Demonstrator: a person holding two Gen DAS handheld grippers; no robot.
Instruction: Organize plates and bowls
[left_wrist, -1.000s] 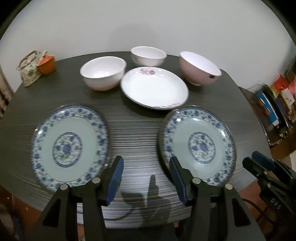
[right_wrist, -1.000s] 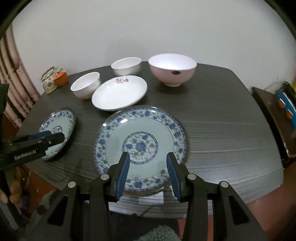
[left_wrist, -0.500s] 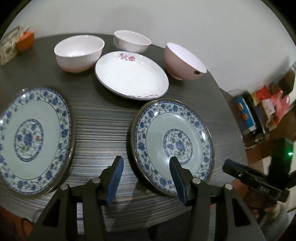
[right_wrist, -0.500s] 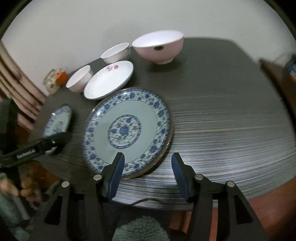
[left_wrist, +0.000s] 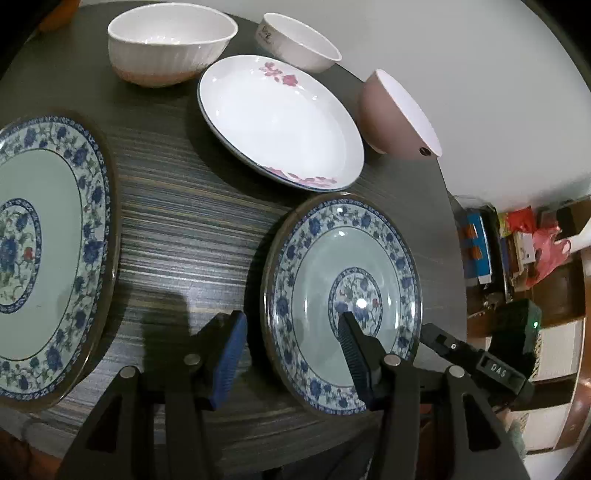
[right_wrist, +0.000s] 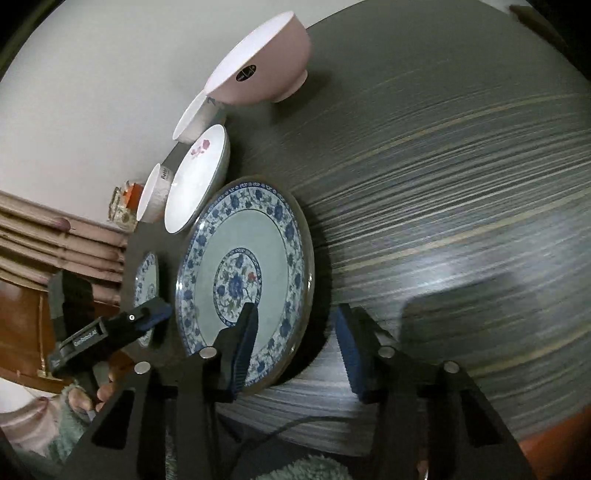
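Both my grippers straddle opposite edges of the same blue-patterned plate (left_wrist: 341, 291), which lies flat near the front edge of the desk (left_wrist: 177, 229). In the left wrist view my left gripper (left_wrist: 291, 354) is wide open and empty, with the plate's left rim between its fingers, toward 1 o'clock from the gap. In the right wrist view my right gripper (right_wrist: 295, 349) is also wide open and holds nothing; the plate's right rim sits in its gap, toward 11 o'clock. Each gripper seems rolled so its fingers could pinch the rim from above and below, and both look equally near. A second matching plate (left_wrist: 44, 251) lies at 9 o'clock; white plate (left_wrist: 280, 118) and three bowls sit at 12 o'clock.
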